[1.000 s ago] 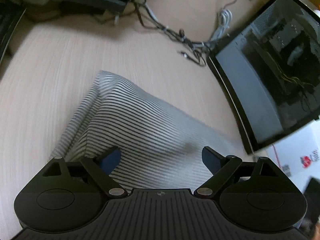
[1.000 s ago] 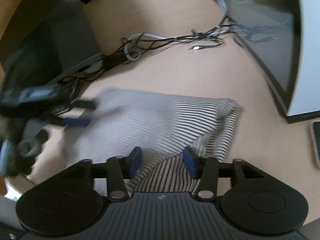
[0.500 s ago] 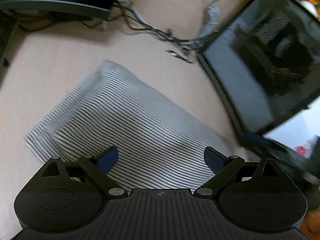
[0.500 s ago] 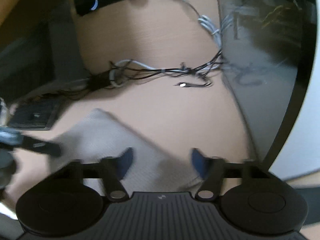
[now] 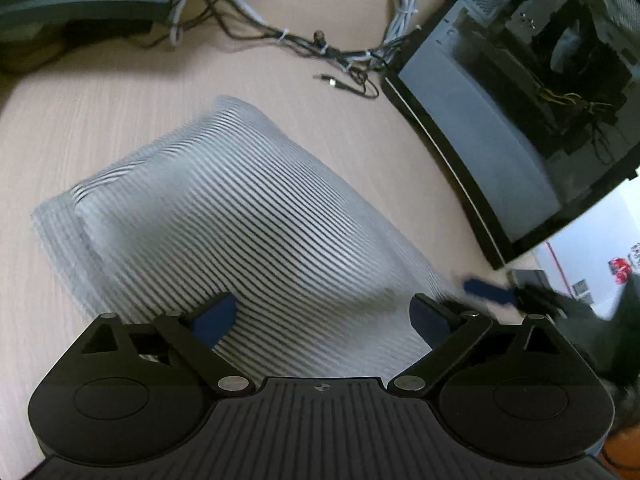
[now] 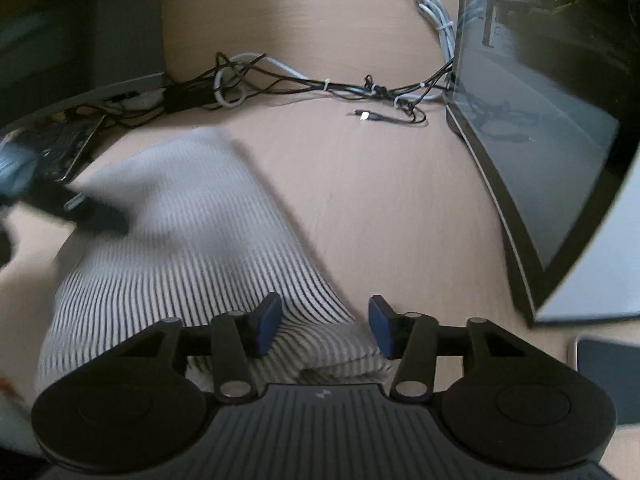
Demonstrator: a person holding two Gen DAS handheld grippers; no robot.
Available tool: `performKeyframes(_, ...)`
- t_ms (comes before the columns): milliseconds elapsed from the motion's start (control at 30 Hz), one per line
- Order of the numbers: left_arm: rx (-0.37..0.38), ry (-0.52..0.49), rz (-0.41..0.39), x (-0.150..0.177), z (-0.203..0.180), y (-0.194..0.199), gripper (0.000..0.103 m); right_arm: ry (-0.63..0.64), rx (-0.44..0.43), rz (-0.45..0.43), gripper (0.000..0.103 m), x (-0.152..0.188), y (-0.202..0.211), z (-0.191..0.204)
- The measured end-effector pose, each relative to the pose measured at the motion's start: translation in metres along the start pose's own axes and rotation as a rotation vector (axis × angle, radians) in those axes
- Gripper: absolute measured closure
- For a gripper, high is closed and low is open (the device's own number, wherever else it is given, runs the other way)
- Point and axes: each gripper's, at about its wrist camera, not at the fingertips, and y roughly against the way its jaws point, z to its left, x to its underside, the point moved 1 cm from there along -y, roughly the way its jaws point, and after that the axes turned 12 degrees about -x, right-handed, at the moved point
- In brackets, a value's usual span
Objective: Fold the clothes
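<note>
Monitor base point(image 5: 80, 4) far left, striped garment point(image 5: 240, 232) folded flat mid-desk point(image 5: 80, 128), left gripper point(image 5: 322, 316) jaws wide over its near edge, cables point(image 5: 320, 48) behind, right gripper point(image 6: 322, 326) parted over the garment's corner, holding nothing, PC case point(image 5: 520, 120) at right.

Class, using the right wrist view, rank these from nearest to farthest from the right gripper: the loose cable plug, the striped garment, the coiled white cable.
1. Striped garment, under the right gripper, leftward.
2. Loose cable plug, mid-desk ahead.
3. Coiled white cable, far back, right.
</note>
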Motion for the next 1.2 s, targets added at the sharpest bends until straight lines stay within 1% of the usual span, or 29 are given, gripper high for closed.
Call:
performKeyframes(100, 0.009, -0.039, -0.017, -0.013, 0.001, -0.007, 0.0, 0.03, -0.032, 0.014, 0.049, 0.013, 0.012, 0.021)
performKeyframes(133, 0.015, -0.062, -0.015, -0.017, 0.0, -0.01, 0.0, 0.03, -0.05, 0.018, 0.049, 0.017, 0.013, 0.029)
performKeyframes(200, 0.026, -0.108, -0.012, -0.025, -0.001, -0.015, 0.0, 0.041, -0.078, 0.024, 0.044, 0.023, 0.015, 0.042)
performKeyframes(233, 0.025, -0.101, -0.006, -0.028, -0.001, -0.016, 0.0, 0.052, -0.084, 0.026, 0.042, 0.025, 0.016, 0.048)
performKeyframes(333, 0.014, -0.078, 0.006, -0.033, 0.001, -0.013, 0.0, 0.094, -0.06, 0.016, 0.04, 0.022, 0.022, 0.054)
performKeyframes(400, -0.02, -0.073, -0.015, -0.031, -0.001, -0.003, 0.0, 0.104, -0.045, -0.001, 0.038, 0.017, 0.029, 0.054)
performKeyframes(467, -0.065, -0.08, -0.039, -0.025, -0.003, 0.007, 0.0, 0.098, -0.048, -0.035, 0.038, 0.01, 0.035, 0.052)
performKeyframes(533, -0.102, -0.084, -0.049, -0.02, -0.006, 0.015, 0.0, 0.109, -0.084, -0.067, 0.045, 0.002, 0.039, 0.055)
performKeyframes(567, -0.115, -0.083, -0.053, -0.018, -0.005, 0.02, 0.0, 0.122, -0.118, -0.08, 0.051, -0.002, 0.04, 0.059)
performKeyframes(600, -0.127, -0.082, -0.056, -0.015, -0.004, 0.025, 0.0, 0.136, -0.149, -0.079, 0.052, -0.004, 0.037, 0.064)
performKeyframes(700, -0.154, -0.06, -0.072, -0.01, 0.001, 0.041, 0.0, 0.201, -0.225, -0.017, 0.052, -0.004, 0.016, 0.079)
performKeyframes(800, -0.177, -0.024, -0.088, -0.006, 0.01, 0.057, 0.0, 0.253, -0.232, 0.051, 0.052, 0.004, -0.01, 0.086)
performKeyframes(833, -0.188, -0.016, -0.096, -0.005, 0.013, 0.063, 0.0, 0.251, -0.243, 0.055, 0.052, 0.002, -0.012, 0.083)
performKeyframes(900, -0.214, -0.012, -0.116, -0.001, 0.018, 0.074, 0.0, 0.254, -0.263, 0.061, 0.052, -0.002, -0.016, 0.08)
performKeyframes(1067, -0.293, -0.004, -0.147, 0.009, 0.029, 0.093, 0.0, 0.377, -0.288, 0.062, 0.051, -0.006, -0.006, 0.087)
performKeyframes(1100, -0.311, -0.003, -0.152, 0.013, 0.031, 0.095, 0.0, 0.398, -0.308, 0.054, 0.051, -0.007, 0.0, 0.091)
performKeyframes(1133, -0.326, -0.003, -0.158, 0.017, 0.032, 0.097, 0.0, 0.419, -0.353, 0.049, 0.049, -0.007, 0.005, 0.095)
performKeyframes(1167, -0.341, -0.007, -0.166, 0.021, 0.033, 0.1, 0.0, 0.44, -0.397, 0.044, 0.041, -0.007, 0.011, 0.099)
performKeyframes(1200, -0.356, -0.011, -0.173, 0.026, 0.034, 0.102, 0.0, 0.461, -0.442, 0.039, 0.035, -0.007, 0.017, 0.103)
